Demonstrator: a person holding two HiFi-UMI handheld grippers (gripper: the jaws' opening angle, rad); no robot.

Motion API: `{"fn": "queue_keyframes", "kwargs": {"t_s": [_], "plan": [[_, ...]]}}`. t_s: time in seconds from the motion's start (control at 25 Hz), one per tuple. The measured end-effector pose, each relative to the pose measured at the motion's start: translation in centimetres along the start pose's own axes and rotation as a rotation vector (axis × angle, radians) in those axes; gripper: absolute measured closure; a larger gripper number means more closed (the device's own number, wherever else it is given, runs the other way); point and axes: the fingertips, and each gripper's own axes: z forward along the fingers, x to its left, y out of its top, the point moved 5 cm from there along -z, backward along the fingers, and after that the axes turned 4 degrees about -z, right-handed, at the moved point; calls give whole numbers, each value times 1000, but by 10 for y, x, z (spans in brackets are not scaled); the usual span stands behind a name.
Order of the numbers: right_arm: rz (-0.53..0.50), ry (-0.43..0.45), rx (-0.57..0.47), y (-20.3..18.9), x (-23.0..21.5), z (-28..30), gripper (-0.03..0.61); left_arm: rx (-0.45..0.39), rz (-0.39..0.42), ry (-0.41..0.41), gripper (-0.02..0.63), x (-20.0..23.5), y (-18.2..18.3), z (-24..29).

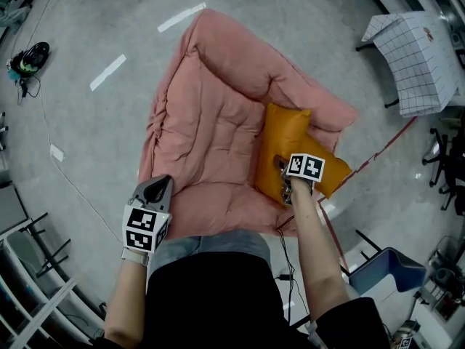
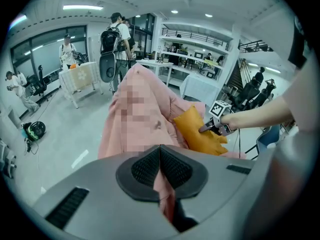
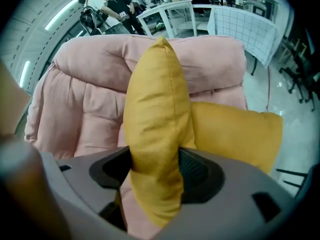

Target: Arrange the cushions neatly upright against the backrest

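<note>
A pink padded floor sofa point(image 1: 211, 122) lies on the grey floor, its backrest point(image 3: 150, 59) rising at the far side. Two yellow cushions rest on its right part. My right gripper point(image 3: 155, 171) is shut on the nearer yellow cushion point(image 3: 156, 109), which stands on edge between the pads. The second yellow cushion point(image 3: 235, 134) lies behind it to the right, against the sofa's side. In the head view the held cushion point(image 1: 280, 147) sits in front of the right gripper point(image 1: 285, 187). My left gripper point(image 2: 160, 171) is shut on a fold of the sofa's pink front edge point(image 2: 167, 199).
A table with a checked cloth point(image 1: 414, 57) stands at the back right, and a blue chair point(image 1: 389, 267) at the near right. A black device point(image 1: 29, 57) with a cable lies on the floor at the left. People stand by desks point(image 2: 115, 39) in the background.
</note>
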Motion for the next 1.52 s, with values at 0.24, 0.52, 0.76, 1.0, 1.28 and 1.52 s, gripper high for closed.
{"fn": "queue_keyframes", "kwargs": {"t_s": [0.24,0.52,0.76,1.0,1.28,1.52], "plan": [[276,80,20,6,11,38,288,1,3,1,600,1,1,0],[132,-139,27,7,18,48,288,5,-5,-3,600,2,0,0],[125,-240,-17,6,5,31,322,15,-14,-1,600,0,0,5],[97,-279,-15,4,20,28,342,2,-20,-10,600,3,2,3],[-23,-107,-35,4,60,43,327,4,-32,-19,600,6,1,2],[-102,187,-98,10,135,54,423,11,-40,-21,600,9,1,3]]}}
